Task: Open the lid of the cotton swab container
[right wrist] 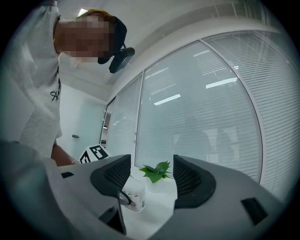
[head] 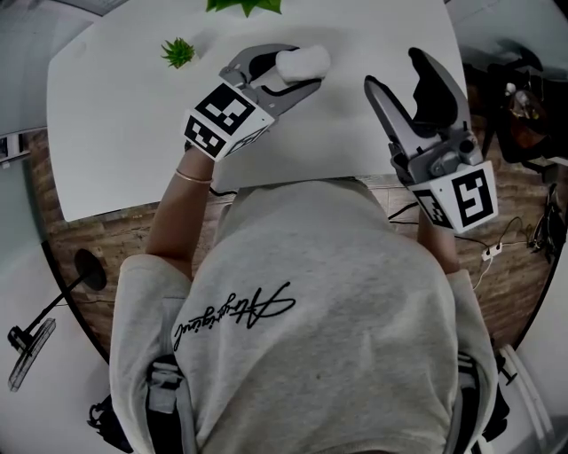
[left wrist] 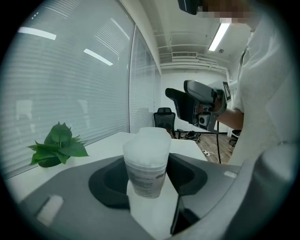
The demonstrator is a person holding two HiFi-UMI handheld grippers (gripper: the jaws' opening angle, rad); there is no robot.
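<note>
Cotton swab container sits gripped between the jaws of the left tongs, over the white desk. Right tongs gape open, empty, well apart from it.

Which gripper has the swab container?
The left gripper: its jaws clamp the white cotton swab container. The right gripper is open, with nothing between its jaws.

One left gripper, one right gripper, one cotton swab container, two plants, one table
</note>
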